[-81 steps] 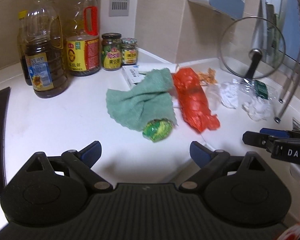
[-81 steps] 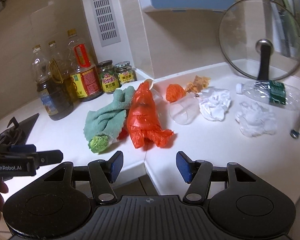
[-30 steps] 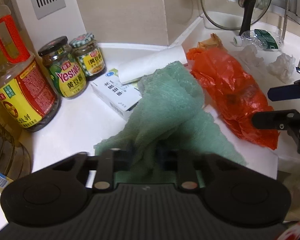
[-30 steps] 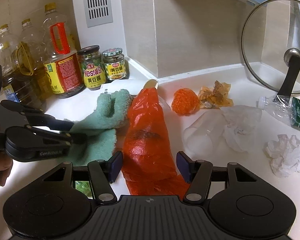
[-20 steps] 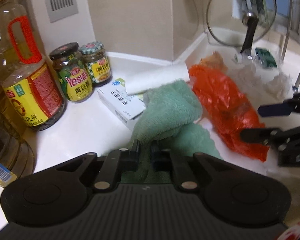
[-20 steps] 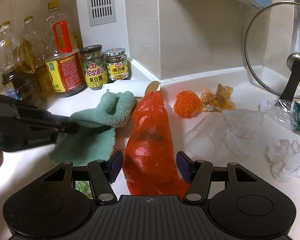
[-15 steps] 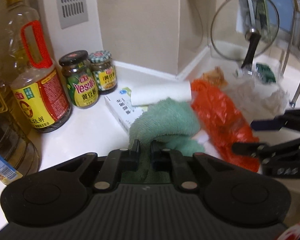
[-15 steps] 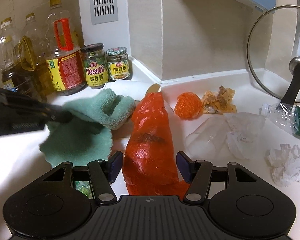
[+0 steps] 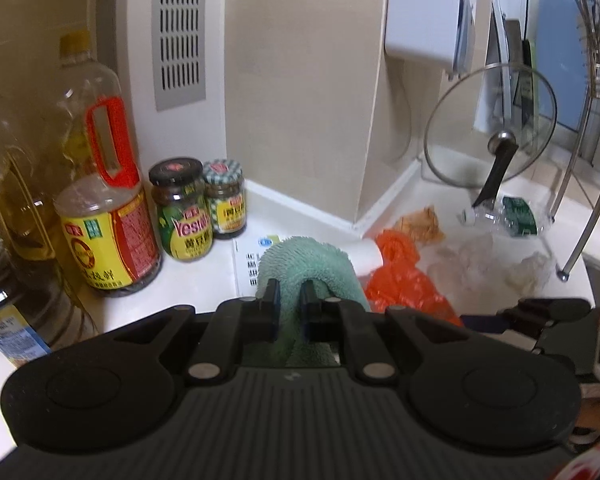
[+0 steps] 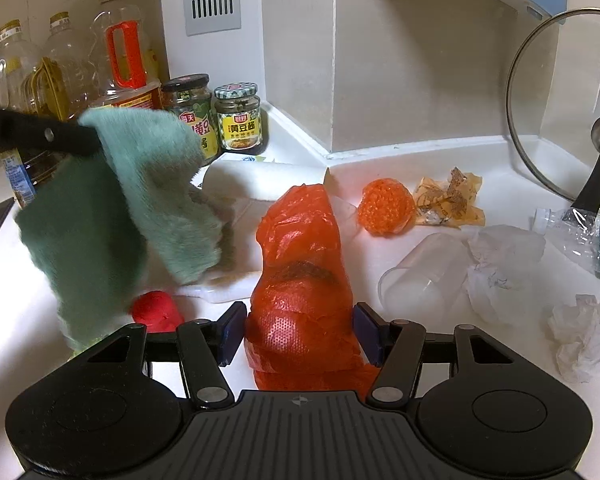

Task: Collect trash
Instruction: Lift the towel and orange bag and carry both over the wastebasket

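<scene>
Your orange plastic bag (image 10: pixel 300 264) is lying crumpled on the white counter (image 10: pixel 440 336), pointing toward the corner; the orange net ball (image 10: pixel 386 212), tan wrapper (image 10: pixel 448 202) and crumpled tissues (image 10: pixel 580 332) are sitting beside it.

Our left gripper (image 9: pixel 288 294) is lifted above the surface, its jaws pressed together on a fold of the green cloth (image 10: pixel 140 208). Our right gripper (image 10: pixel 298 338) sits low, jaws apart on both sides of the orange bag (image 10: pixel 300 280).
</scene>
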Motion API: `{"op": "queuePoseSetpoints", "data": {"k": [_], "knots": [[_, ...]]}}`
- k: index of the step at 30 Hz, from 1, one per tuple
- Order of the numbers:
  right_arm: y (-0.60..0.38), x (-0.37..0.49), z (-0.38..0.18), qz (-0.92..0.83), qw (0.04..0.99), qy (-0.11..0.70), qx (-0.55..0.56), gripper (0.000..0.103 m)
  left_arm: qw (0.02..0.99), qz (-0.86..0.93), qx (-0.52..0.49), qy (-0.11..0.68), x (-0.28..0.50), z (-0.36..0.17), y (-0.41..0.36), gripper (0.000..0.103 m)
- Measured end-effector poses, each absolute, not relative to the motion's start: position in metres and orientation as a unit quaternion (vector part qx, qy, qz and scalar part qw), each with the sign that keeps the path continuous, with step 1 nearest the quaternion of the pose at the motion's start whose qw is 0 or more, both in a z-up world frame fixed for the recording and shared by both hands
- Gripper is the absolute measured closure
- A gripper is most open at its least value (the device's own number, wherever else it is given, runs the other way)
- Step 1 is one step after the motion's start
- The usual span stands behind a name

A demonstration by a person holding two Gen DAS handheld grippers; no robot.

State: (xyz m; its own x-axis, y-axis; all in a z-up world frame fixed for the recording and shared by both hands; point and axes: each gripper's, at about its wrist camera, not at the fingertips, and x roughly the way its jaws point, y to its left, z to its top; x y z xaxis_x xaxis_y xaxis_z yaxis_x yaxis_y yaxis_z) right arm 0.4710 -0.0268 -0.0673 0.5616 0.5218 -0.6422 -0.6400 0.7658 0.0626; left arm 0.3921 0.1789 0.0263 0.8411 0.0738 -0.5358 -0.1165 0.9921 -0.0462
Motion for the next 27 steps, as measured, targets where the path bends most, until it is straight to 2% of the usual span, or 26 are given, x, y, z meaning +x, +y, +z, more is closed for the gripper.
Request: {"op": "queuePoseSetpoints", "data": {"k": [4, 5, 11, 27], "knots": [[-0.027, 0.471, -0.068, 0.332, 0.88, 0.329, -0.091, 0.045, 0.961, 0.054, -0.04, 0.267, 0.388, 0.036, 0.181, 0.094], [-0.028, 0.47, -0.068, 0.331, 0.88, 0.327, -0.091, 0.051, 0.962, 0.055, -0.04, 0.266, 0.388, 0.038, 0.18, 0.094], [-0.034, 0.465, -0.064, 0.332, 0.884, 0.317, -0.087, 0.063, 0.964, 0.06, -0.037, 0.258, 0.38, 0.047, 0.176, 0.094], [-0.081, 0.429, -0.019, 0.35, 0.895, 0.273, -0.05, 0.065, 0.972, 0.046, -0.043, 0.225, 0.343, 0.081, 0.132, 0.094]]}}
